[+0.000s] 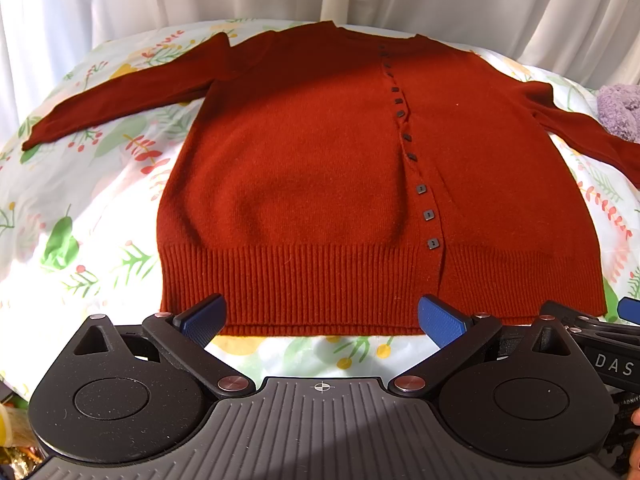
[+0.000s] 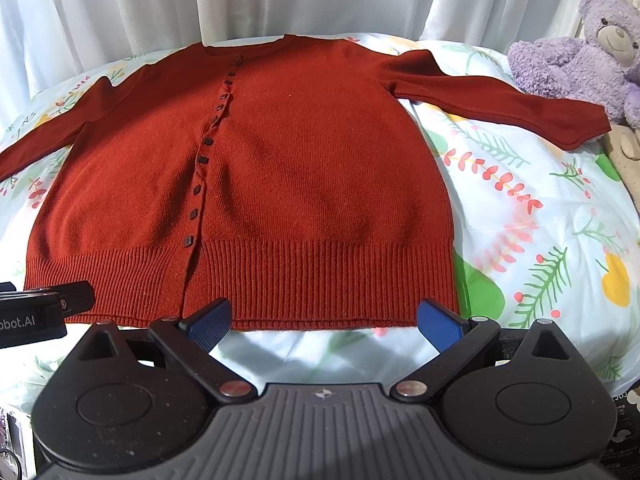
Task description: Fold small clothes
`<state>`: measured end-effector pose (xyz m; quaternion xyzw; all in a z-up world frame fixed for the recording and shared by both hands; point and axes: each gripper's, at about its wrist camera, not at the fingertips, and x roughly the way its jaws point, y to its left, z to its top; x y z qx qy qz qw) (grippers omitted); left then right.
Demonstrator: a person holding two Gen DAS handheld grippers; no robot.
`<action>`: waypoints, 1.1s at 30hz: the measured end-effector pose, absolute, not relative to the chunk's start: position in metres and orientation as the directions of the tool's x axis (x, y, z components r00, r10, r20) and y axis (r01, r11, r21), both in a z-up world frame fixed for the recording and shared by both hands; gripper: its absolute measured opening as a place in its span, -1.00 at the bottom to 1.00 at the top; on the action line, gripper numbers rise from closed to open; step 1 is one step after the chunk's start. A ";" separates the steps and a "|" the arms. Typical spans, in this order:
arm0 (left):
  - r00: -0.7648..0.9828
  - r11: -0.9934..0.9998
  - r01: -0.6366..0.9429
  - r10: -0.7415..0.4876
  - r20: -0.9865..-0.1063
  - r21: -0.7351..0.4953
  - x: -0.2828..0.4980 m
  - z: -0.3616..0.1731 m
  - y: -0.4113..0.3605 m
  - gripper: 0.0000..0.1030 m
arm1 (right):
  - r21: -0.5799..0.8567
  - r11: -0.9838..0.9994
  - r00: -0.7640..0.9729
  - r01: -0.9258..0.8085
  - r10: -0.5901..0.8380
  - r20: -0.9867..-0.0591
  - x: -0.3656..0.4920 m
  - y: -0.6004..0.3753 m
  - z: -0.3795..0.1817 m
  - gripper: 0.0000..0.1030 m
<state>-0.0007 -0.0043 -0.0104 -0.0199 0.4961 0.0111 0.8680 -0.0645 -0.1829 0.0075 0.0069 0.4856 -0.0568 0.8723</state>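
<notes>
Red cardigan (image 1: 320, 184) (buttoned, flat) lies just beyond both spread fingers (image 1: 202, 318) (image 2: 438, 326), hem seemingly untouched.

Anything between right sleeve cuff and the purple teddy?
Nothing: in the right wrist view the right sleeve cuff ends right beside the purple teddy, with only floral bedsheet around it.

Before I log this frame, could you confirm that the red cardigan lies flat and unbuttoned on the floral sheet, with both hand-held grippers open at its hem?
Not quite: the red cardigan is buttoned, its dark buttons fastened down the front, as the right wrist view shows. It does lie flat on the floral sheet, with both hand-held grippers, left and right, open at the hem.
</notes>
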 end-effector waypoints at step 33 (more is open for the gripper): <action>0.493 0.999 -0.040 -0.002 -0.870 -0.025 0.003 -0.009 -0.006 1.00 | -0.040 0.994 0.514 0.104 -0.088 -0.853 -0.063 -0.184 0.008 0.92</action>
